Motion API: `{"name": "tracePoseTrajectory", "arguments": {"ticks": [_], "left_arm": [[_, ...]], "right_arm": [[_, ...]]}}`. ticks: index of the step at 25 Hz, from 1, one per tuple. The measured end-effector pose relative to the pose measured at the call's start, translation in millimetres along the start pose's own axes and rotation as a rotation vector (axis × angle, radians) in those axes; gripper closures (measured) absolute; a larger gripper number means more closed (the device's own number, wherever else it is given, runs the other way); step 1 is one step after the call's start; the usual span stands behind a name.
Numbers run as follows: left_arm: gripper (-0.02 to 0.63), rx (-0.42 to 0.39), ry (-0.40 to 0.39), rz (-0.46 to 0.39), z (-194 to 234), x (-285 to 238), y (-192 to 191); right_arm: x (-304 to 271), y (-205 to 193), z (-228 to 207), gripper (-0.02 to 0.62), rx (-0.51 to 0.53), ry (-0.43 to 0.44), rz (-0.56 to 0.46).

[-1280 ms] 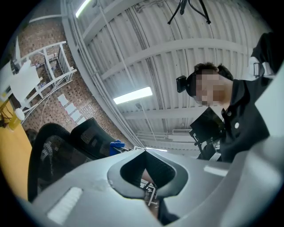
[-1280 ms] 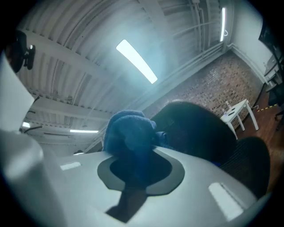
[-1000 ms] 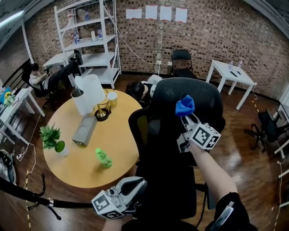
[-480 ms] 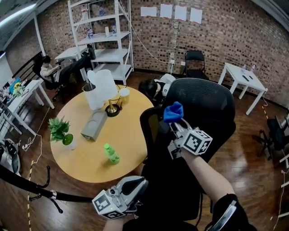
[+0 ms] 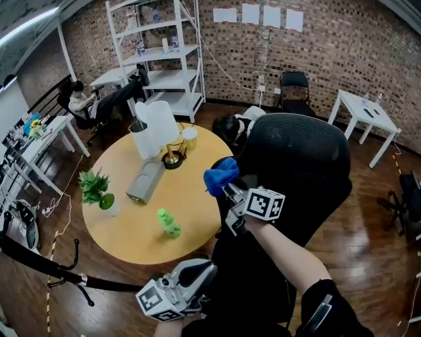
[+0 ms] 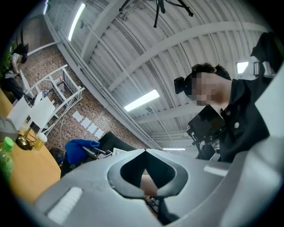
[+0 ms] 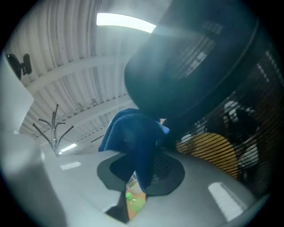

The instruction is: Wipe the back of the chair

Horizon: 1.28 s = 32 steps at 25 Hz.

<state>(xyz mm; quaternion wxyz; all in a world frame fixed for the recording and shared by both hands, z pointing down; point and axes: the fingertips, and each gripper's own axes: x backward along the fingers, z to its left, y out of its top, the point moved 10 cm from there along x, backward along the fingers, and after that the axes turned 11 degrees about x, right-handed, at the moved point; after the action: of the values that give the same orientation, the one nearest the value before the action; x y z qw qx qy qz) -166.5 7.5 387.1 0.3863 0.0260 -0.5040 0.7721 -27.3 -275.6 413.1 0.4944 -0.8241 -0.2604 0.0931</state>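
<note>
I count two grippers, the left gripper [image 5: 200,271] and the right gripper [image 5: 228,189], one blue cloth [image 5: 220,176], one round table [image 5: 131,227], one green bottle [image 5: 169,224], one potted plant [image 5: 96,189] and four wall papers [image 5: 250,13].

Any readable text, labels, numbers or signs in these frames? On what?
No text is readable in any view.
Wall papers: too small to read.
Shelf items: too small to read.
Green bottle: no legible print.
Marker cube: square patterns only, no characters.
</note>
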Motion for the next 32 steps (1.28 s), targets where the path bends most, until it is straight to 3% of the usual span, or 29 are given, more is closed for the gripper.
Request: {"name": "tracePoseTrajectory", "arguments": {"ticks": [3,5,13,21,28,32], "left_arm": [[0.614,-0.005,-0.004,0.01,1,-1,-3],[0.614,-0.003,-0.012,0.023,4,-3,-6],[0.614,0.044,-0.092,0.083,14,-33,-20],[0.614,0.093,-0.194,0.155,10,-74,-44],[0.614,0.121,-0.246,0.179,8,-100,-59],[0.614,0.133,-0.258,0.188,8,-107,-66]], "right_arm": [[26,2,-39,0.541,-0.059,-0.127,-0.05],[47,8,-57,0.541,-0.044,-0.161,-0.067],[146,32,-98,0.541,-0.029,-0.311,-0.196],[272,64,-130,0.541,0.016,-0.554,-0.318],[350,82,-145,0.541,0.035,-0.682,-0.402],[383,87,-147,0.541,0.018,-0.714,-0.467]]}}
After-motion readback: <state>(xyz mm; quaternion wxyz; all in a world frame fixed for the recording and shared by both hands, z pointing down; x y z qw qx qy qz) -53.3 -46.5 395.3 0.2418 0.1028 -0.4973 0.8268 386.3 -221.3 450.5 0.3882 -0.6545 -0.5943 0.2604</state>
